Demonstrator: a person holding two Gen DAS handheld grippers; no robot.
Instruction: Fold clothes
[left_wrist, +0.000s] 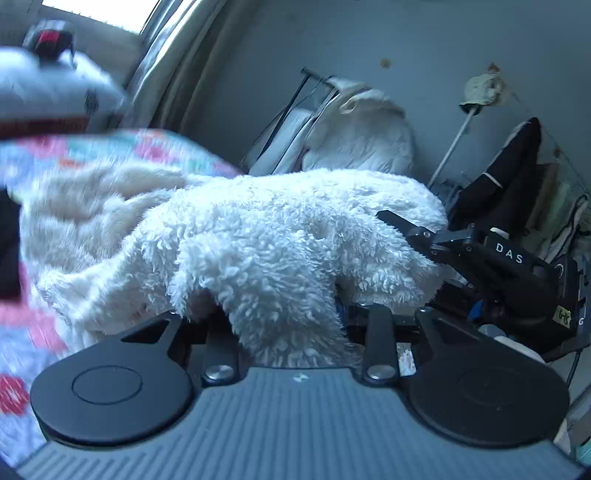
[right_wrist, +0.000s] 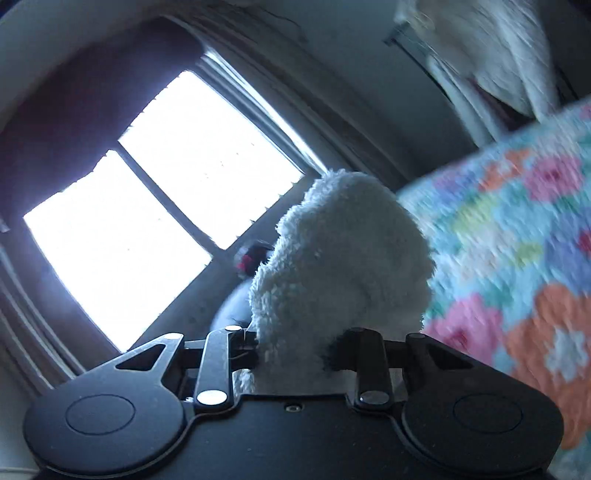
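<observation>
Both tools pinch a white fleece garment (left_wrist: 280, 236) lifted over the floral bedspread (left_wrist: 44, 332). The left gripper (left_wrist: 291, 332) clamps a fold at 6 o'clock; the right gripper (right_wrist: 295, 350) grips another bunch, and appears at 3 o'clock in the left view. Step in hand: carrying an edge across. Next, probably lay it flat and aligned, then release.

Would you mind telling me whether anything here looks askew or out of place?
Nothing looks damaged or spilled. The white fleece garment hangs bunched between the left claw and right claw, unfolded over the floral quilt.
</observation>
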